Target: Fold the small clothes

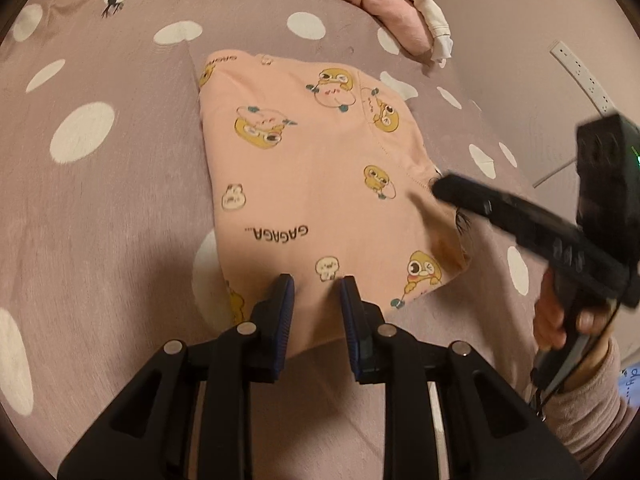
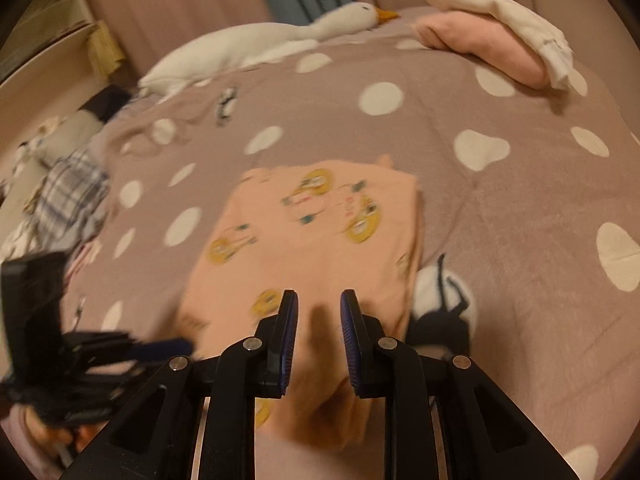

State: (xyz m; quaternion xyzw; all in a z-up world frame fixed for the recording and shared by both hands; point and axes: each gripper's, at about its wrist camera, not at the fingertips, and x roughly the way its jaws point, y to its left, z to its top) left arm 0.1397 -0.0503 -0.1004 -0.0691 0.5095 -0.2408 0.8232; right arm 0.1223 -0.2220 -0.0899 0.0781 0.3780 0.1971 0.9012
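A folded pink shirt [image 1: 320, 184] lay flat on the dotted blanket [image 1: 100, 184]. The left gripper [image 1: 317, 286] was spread over its near edge, holding nothing. The right gripper [image 2: 319, 302] was also spread, above the shirt's near corner.

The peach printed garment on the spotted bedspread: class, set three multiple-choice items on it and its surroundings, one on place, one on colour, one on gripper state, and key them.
1. Where does the peach printed garment lie?
A. On the spotted bedspread
B. On a wooden chair
C. Inside a basket

2. What colour is the folded piece under the white cloth at the far edge?
A. Green
B. Pink
C. Black

3. How do the left gripper and the right gripper stand?
A. Both open
B. Both shut
C. Only the left open

Key: 1 A, bedspread shows all round it; 2 B, the pink folded piece shows beneath; 3 A, a gap shows between each pair of fingers.
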